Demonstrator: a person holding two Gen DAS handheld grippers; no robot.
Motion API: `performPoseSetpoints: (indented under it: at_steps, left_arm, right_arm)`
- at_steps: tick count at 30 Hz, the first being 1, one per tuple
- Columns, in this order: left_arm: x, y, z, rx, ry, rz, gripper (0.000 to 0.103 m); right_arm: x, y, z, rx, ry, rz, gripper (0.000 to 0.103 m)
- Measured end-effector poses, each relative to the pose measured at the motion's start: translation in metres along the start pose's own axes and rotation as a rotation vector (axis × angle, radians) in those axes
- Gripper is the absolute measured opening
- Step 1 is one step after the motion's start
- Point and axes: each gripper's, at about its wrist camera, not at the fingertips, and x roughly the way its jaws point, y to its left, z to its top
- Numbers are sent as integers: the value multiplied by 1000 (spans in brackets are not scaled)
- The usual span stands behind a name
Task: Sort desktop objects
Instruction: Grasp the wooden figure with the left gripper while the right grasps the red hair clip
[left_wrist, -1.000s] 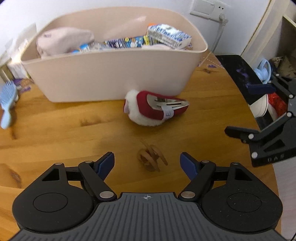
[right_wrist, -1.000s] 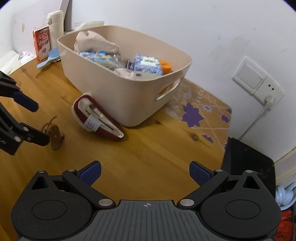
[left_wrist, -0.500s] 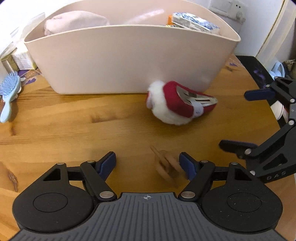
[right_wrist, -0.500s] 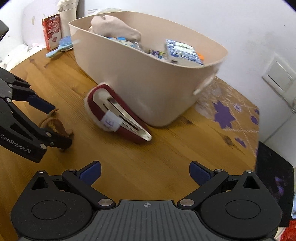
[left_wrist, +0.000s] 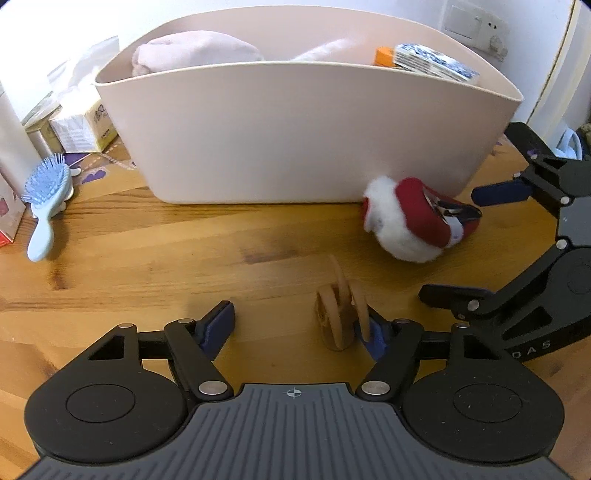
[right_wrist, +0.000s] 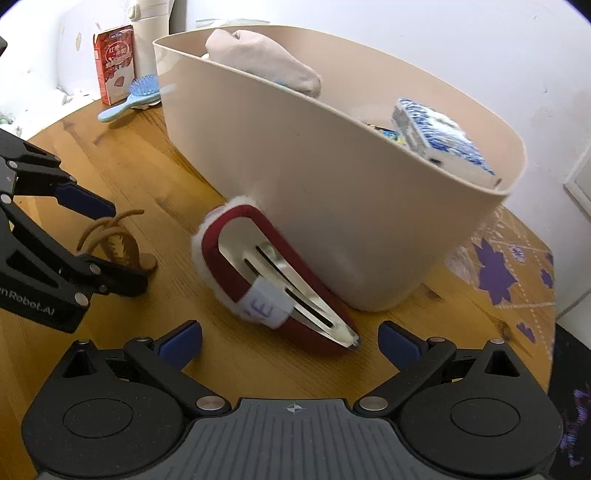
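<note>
A brown hair tie (left_wrist: 340, 314) stands on the wooden table between my left gripper's (left_wrist: 297, 328) open fingers, touching the right fingertip (left_wrist: 373, 334); it also shows in the right wrist view (right_wrist: 114, 243). A red hair clip with white fur trim (left_wrist: 413, 221) lies against the beige bin (left_wrist: 295, 133). In the right wrist view the clip (right_wrist: 273, 284) lies just ahead of my open, empty right gripper (right_wrist: 290, 341), its metal tip between the fingertips. The bin (right_wrist: 332, 206) holds a pink cloth and packets.
A blue hairbrush (left_wrist: 46, 199) lies at the left beside boxes (left_wrist: 83, 129). A red carton (right_wrist: 115, 62) and a white flask stand behind the bin. A purple-flowered mat (right_wrist: 498, 273) lies at the right, near the table's edge.
Both grippers have moved forward and lower. The hair tie now sits between my left fingers against the right one. The clip has come close to my right fingertips.
</note>
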Motion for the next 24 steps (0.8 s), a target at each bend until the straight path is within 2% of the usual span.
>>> performPoseSetpoints:
  at_steps: [4, 8, 11, 13, 14, 16, 19, 20, 21, 24]
  left_arm:
    - [3, 2, 4, 12, -12, -2, 71]
    - [5, 1, 8, 19, -26, 0, 61]
    - [4, 2, 10, 19, -26, -4, 50]
    - [3, 2, 9, 19, -25, -12, 40]
    - [3, 2, 9, 21, -24, -16, 38]
    - [2, 2, 9, 25, -24, -18, 31]
    - [5, 8, 9, 34, -19, -24, 21]
    - [5, 9, 9, 34, -16, -28, 20]
    - [5, 11, 8, 33, -12, -31, 20]
    - [3, 13, 8, 35, -2, -36, 20]
  right_arm:
    - [4, 1, 4, 23, -15, 13, 103]
    - [7, 0, 5, 68, -18, 20, 101]
    - [6, -3, 4, 117, -32, 37, 87]
    - [4, -3, 5, 133, -39, 52, 71]
    - [4, -2, 6, 136, -39, 59, 68]
    - [4, 3, 9, 130, -39, 64, 54]
    - [3, 10, 13, 121, -40, 66, 44]
    - [3, 12, 13, 124, -42, 71, 41]
    - [3, 13, 14, 124, -46, 76, 33]
    - [0, 16, 13, 104, -45, 81, 28]
